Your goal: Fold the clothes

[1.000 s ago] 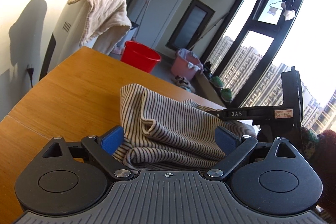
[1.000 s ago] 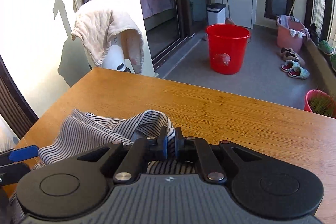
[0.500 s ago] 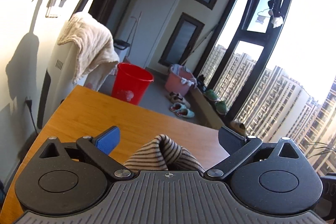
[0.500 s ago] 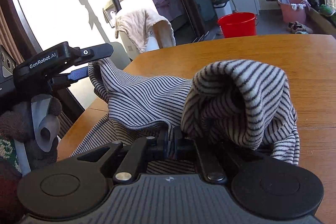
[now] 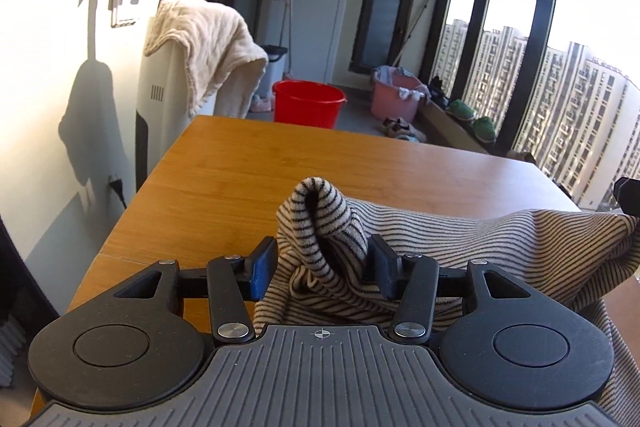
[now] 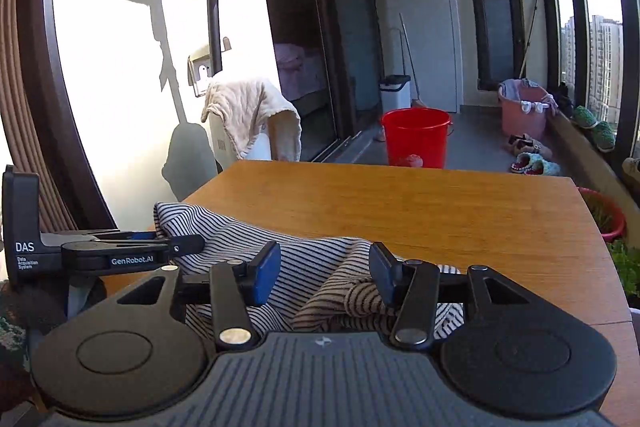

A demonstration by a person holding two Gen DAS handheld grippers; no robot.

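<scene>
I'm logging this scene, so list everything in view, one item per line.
striped garment: one, black and cream, bunched on the table's near edge, between both grippers' fingers
wooden table: one, brown, in front
red bucket: one, on the floor beyond the table
pink basket: one, holding laundry, by the window
beige towel: one, draped over a white appliance at left
lidded bin: one, white and dark, by the far door
slippers: several, on the floor at right
left gripper: black with blue pads, closing around a fold of the garment
right gripper: black with blue pads, opening, garment between its fingers
</scene>
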